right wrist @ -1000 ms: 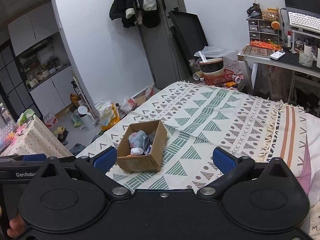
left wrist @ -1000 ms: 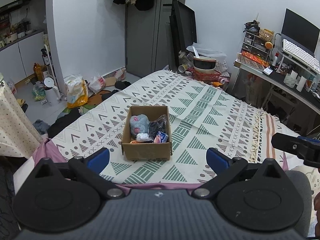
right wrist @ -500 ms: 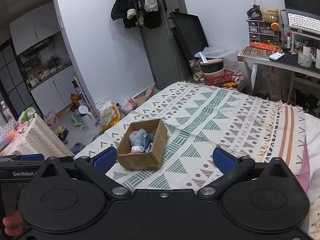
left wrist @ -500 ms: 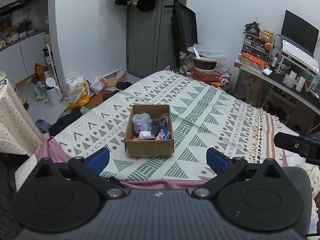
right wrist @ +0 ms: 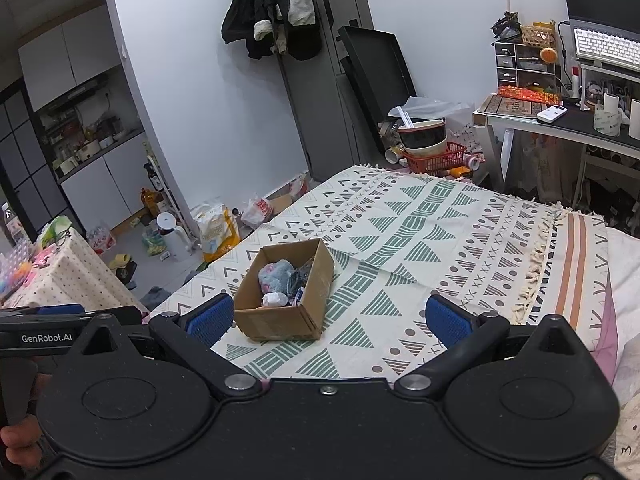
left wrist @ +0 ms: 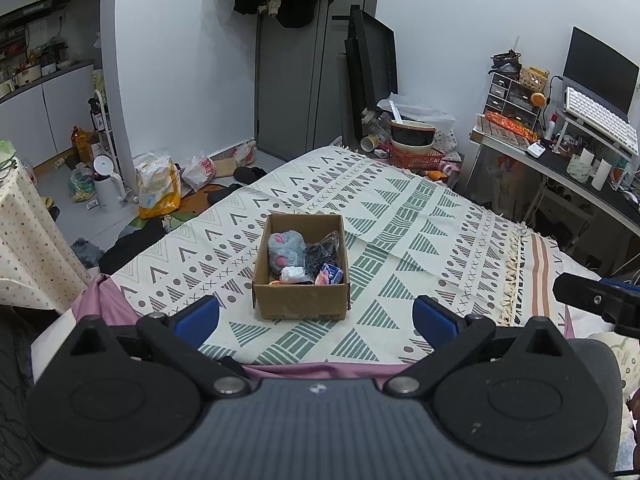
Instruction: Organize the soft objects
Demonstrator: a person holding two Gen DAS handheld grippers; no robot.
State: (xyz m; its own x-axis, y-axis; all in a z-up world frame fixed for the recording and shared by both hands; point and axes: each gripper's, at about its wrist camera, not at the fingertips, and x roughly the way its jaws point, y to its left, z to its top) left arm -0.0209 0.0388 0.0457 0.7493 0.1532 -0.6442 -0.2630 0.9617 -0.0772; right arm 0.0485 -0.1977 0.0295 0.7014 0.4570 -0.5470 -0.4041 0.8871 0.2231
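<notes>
Box (left wrist: 301,276) near blanket's (left wrist: 400,216) front edge, bare cloth all round; left claw (left wrist: 316,316), right claw (right wrist: 328,318) both spread wide, empty.

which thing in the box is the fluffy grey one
The grey plush toy with pink patches, at the cardboard box's far left; the others are a white bundle and shiny wrapped packets.

In the cardboard box (left wrist: 301,276), the near wall hides the lower part of the grey plush toy (left wrist: 285,249), and an orange item (left wrist: 274,282) shows only as a thin strip. The dark item in clear wrap (left wrist: 322,252) cannot be identified. The desk (right wrist: 568,124) is cut by the right edge.
</notes>
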